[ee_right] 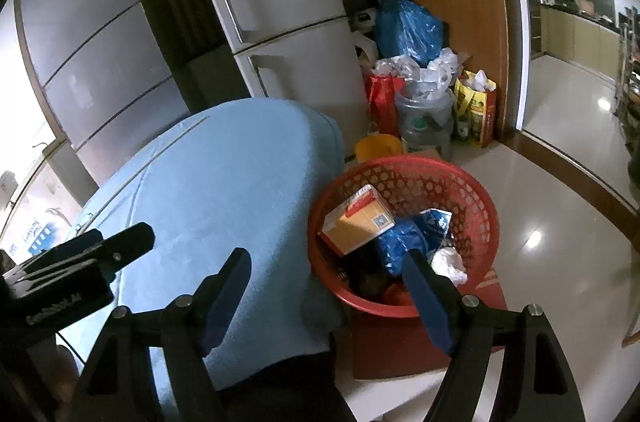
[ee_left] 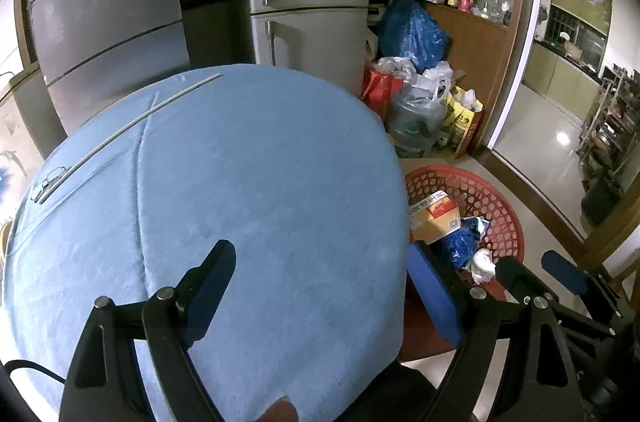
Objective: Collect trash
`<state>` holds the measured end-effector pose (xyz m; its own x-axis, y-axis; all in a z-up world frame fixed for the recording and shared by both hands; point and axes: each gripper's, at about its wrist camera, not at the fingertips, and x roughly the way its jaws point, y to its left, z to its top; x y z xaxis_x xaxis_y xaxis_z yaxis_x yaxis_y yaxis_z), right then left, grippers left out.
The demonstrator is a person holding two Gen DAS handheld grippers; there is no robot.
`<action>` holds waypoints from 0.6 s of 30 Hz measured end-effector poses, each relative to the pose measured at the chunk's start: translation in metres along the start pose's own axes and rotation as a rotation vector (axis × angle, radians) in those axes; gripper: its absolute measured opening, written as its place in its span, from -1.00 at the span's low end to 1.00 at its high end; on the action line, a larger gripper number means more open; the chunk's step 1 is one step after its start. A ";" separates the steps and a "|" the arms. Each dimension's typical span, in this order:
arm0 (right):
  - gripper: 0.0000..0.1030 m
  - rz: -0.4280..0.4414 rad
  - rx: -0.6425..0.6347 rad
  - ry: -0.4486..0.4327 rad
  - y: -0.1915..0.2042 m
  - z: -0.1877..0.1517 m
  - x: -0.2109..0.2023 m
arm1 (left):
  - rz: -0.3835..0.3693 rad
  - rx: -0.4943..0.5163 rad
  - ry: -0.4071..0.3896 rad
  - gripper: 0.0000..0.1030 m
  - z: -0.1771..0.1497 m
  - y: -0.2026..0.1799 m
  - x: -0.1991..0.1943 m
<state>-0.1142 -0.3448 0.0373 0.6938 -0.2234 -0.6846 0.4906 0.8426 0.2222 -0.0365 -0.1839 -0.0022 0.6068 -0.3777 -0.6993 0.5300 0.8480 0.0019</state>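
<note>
Both tongs hold nothing. The left tongs (ee_left: 320,286) are spread wide open above the blue cloth (ee_left: 240,182) on the table, low in the left wrist picture. The right tongs (ee_right: 326,286) are wide open too, low in the right wrist picture, with one finger over the cloth and the other over the red basket (ee_right: 476,190).

The trash is in the basket, which sits on the floor just beside the table edge. Inside it are a box (ee_right: 356,222), a blue wrapper (ee_right: 404,242) and a white crumpled bit (ee_right: 448,262) (more may lie under them, but it is too dark to tell).

On the cloth only one thing is left: a long thin stick (ee_left: 132,128) with a wire clip at its near end. It lies in the upper left of the left wrist picture, and its length runs from lower left to upper right. It is ahead and to the left of the left tongs, well apart from them. The left tongs look nearer to it than the right ones. If the stick is trash, they would likely reach for it.
</note>
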 end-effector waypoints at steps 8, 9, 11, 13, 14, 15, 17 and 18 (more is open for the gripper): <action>0.57 0.004 -0.010 -0.002 0.003 -0.002 -0.004 | 0.013 -0.001 -0.011 0.70 -0.005 0.000 -0.009; 0.57 0.004 -0.013 -0.006 0.003 -0.002 -0.005 | 0.012 -0.001 -0.014 0.70 -0.005 0.000 -0.011; 0.57 0.004 -0.016 -0.012 0.004 -0.002 -0.007 | 0.011 0.000 -0.018 0.70 -0.006 -0.001 -0.013; 0.58 0.005 -0.016 -0.017 0.005 -0.002 -0.008 | 0.010 0.003 -0.024 0.70 -0.007 -0.002 -0.016; 0.61 0.005 -0.017 -0.019 0.005 -0.002 -0.009 | 0.010 0.005 -0.026 0.70 -0.007 -0.002 -0.018; 0.62 0.005 -0.017 -0.023 0.005 -0.002 -0.010 | 0.010 0.006 -0.027 0.70 -0.007 -0.002 -0.019; 0.62 0.006 -0.021 -0.029 0.007 -0.002 -0.012 | 0.011 0.005 -0.032 0.70 -0.006 -0.002 -0.021; 0.62 0.005 -0.023 -0.031 0.008 -0.002 -0.013 | 0.012 0.004 -0.034 0.70 -0.006 -0.002 -0.021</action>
<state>-0.1208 -0.3345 0.0466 0.7123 -0.2337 -0.6618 0.4748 0.8549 0.2092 -0.0542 -0.1750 0.0081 0.6329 -0.3797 -0.6747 0.5247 0.8512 0.0131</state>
